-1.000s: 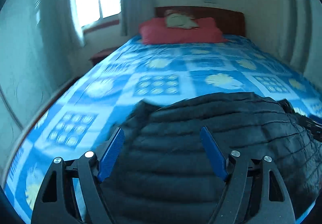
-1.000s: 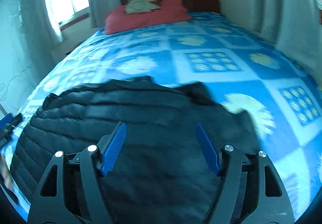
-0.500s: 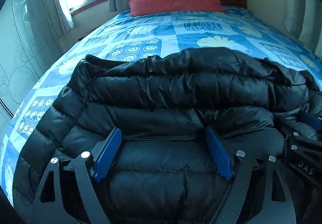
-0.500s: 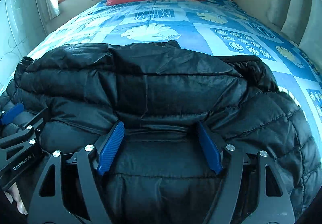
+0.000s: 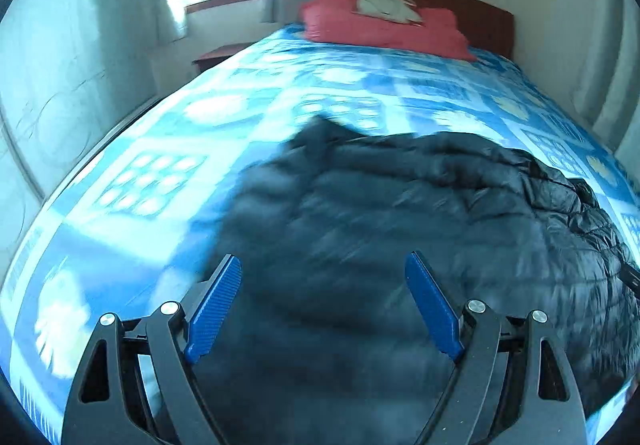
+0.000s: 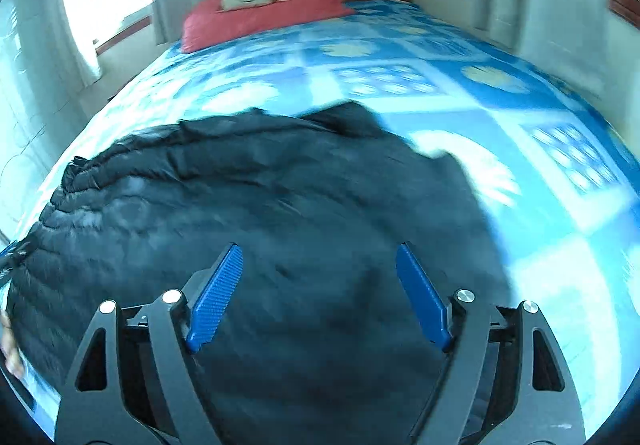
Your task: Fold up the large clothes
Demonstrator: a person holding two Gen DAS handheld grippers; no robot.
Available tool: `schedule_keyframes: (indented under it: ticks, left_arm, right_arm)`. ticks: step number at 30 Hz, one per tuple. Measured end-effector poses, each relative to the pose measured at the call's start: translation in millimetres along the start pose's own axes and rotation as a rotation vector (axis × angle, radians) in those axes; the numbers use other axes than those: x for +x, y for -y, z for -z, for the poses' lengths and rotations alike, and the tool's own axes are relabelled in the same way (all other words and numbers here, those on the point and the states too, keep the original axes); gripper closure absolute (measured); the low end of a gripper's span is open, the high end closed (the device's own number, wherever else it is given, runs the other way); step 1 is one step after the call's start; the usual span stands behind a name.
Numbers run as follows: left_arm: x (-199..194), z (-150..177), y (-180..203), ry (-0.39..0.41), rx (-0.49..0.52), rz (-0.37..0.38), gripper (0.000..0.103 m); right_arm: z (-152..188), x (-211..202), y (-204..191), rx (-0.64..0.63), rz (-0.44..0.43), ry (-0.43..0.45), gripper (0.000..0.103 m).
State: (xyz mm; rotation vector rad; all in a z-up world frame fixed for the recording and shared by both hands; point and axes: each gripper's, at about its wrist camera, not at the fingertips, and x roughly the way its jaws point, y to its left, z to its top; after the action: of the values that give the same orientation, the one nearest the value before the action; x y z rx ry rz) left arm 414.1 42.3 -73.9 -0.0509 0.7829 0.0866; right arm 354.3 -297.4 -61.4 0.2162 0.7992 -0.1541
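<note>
At the left of the scene the left gripper (image 5: 323, 309) hangs over the near left part of a black quilted puffer jacket (image 5: 420, 213), its blue pads (image 5: 214, 309) spread wide with nothing pinched between them — released, the fabric showing only beyond and below the jaws. The jacket lies on the foot end of the bed (image 5: 168, 181), spread across the blue patterned cover, with its far edge running roughly across the bed and a dark corner poking up toward the red pillow (image 5: 384, 29) by the headboard. Moving right, the same jacket (image 6: 248, 205) fills the middle of the right wrist view; its surface looks doubled and bulky, with a flap or sleeve end lying at the far right corner, so my reading is that at least one fold has been laid in, though motion blur hides the seams and I cannot tell how many layers there are. Further right, the right gripper (image 6: 319, 295) hovers over the jacket's right half, its jaws opening and no cloth between them. Judged from how things lie, the garment is still a wide, loose bundle rather than a compact stack — what seems left is folding it further, tucking the stray corner and pressing out the puffiness.
</note>
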Motion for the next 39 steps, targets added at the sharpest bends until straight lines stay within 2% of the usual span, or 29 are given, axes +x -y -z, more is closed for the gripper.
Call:
schedule_keyframes:
  ticks: [3, 5, 7, 12, 14, 18, 20, 23, 25, 29, 32, 39]
  left_arm:
    - [-26, 24, -42, 0.001, -0.111, -0.017, 0.020]
    - [-42, 47, -64, 0.005, -0.167, -0.022, 0.019]
    - [-47, 64, -76, -0.027, -0.210, 0.005, 0.019]
    - [-34, 82, -84, -0.115, -0.324, 0.138, 0.019]
    - [-24, 82, -80, -0.132, -0.351, 0.149, 0.016]
    - [-8, 87, -86, -0.134, -0.433, 0.195, 0.018]
    - [-8, 88, -84, -0.115, -0.447, 0.183, 0.035]
    - [-20, 85, -65, -0.063, -0.353, 0.148, 0.062]
    - [-26, 84, -57, -0.043, -0.316, 0.130, 0.070]
    - [-35, 83, -57, -0.032, -0.322, 0.142, 0.078]
    - [-47, 86, -63, -0.025, -0.331, 0.163, 0.079]
    - [-82, 116, -76, -0.037, -0.339, 0.183, 0.080]
  right_arm:
    - [21, -22, 40, 0.092, 0.006, 0.002, 0.024]
    - [36, -27, 63, 0.161, -0.009, -0.027, 0.023]
    - [51, -25, 77, 0.216, -0.029, -0.063, 0.023]
    - [64, -15, 76, 0.260, -0.087, -0.102, 0.023]
    - [66, -10, 71, 0.253, -0.065, -0.108, 0.024]
    - [73, -6, 68, 0.268, -0.068, -0.102, 0.036]
    - [75, -7, 67, 0.261, -0.083, -0.096, 0.046]
    - [75, -11, 65, 0.251, -0.108, -0.083, 0.058]
    - [75, -15, 63, 0.252, -0.118, -0.073, 0.067]
    - [76, -25, 62, 0.248, -0.136, -0.053, 0.077]
    - [80, -34, 64, 0.257, -0.161, -0.052, 0.081]
    - [112, -77, 71, 0.254, -0.192, -0.057, 0.083]
